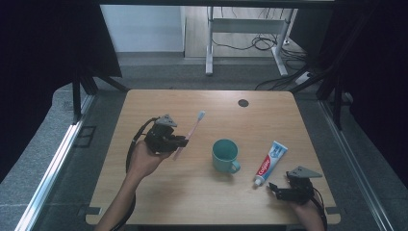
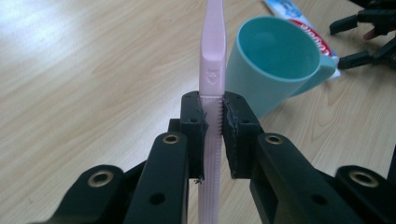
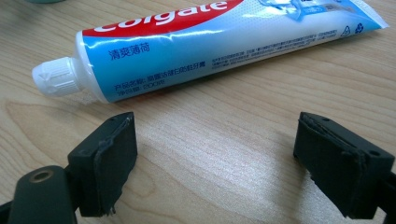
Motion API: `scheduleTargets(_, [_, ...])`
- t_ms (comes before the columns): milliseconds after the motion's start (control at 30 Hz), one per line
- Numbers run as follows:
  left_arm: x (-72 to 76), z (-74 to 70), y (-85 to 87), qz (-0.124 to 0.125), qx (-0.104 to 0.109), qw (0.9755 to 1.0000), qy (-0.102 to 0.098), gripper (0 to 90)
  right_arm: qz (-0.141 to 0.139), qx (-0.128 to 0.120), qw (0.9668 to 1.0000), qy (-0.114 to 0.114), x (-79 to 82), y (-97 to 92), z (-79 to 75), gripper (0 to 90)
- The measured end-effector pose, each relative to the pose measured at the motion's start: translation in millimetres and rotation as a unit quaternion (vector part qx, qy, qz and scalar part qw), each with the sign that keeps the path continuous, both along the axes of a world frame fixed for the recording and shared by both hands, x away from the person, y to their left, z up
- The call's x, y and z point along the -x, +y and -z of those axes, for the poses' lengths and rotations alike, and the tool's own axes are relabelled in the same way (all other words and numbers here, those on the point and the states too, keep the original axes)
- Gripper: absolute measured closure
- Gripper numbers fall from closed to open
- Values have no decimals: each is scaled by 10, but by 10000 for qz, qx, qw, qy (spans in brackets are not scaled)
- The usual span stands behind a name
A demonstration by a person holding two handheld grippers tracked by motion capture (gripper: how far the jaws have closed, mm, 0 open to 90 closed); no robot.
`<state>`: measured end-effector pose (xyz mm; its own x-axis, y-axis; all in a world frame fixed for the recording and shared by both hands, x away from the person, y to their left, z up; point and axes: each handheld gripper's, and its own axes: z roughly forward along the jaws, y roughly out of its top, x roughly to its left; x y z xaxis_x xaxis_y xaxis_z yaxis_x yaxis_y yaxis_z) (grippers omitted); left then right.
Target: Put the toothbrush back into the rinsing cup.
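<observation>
A pink toothbrush [image 2: 212, 70] was held tight between the jaws of the left gripper [image 1: 179, 143], which were closed on its ribbed plastic handle. The toothbrush was seen raised above the wooden counter [image 1: 144, 187], over its left half, with the bristle end pointed toward the far edge. A round teal mug [image 1: 225, 155] with a smooth wall and a handle was stood near the middle of the counter, just to the right of the toothbrush. Plenty of bare wood was left around the mug and between it and the near edge.

A shiny blue, red and white toothpaste tube [image 3: 224, 42] was laid flat to the right of the mug, with its ridged white cap [image 3: 55, 77] turned toward the near edge. The right gripper [image 3: 224, 158] was kept low by the near right corner, just short of the tube. Its jaws were spread wide, and nothing was held between them. A small dark round spot [image 1: 243, 103] was seen near the far edge.
</observation>
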<state>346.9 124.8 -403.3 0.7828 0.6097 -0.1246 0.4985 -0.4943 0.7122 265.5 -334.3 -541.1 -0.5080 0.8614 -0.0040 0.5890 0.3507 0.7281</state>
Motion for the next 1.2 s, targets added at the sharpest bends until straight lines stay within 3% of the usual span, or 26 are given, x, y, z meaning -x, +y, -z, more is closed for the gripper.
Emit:
scheduleTargets(633, [-2, -92, -325, 217, 329, 9983, -422, 794, -3, 0, 10000, -4, -1, -1, 0, 132])
scheduleTargets(1200, [-37, -155, -606, 335, 544, 9959, -634, 794, -2, -4, 10000, -3, -1, -1, 0, 131])
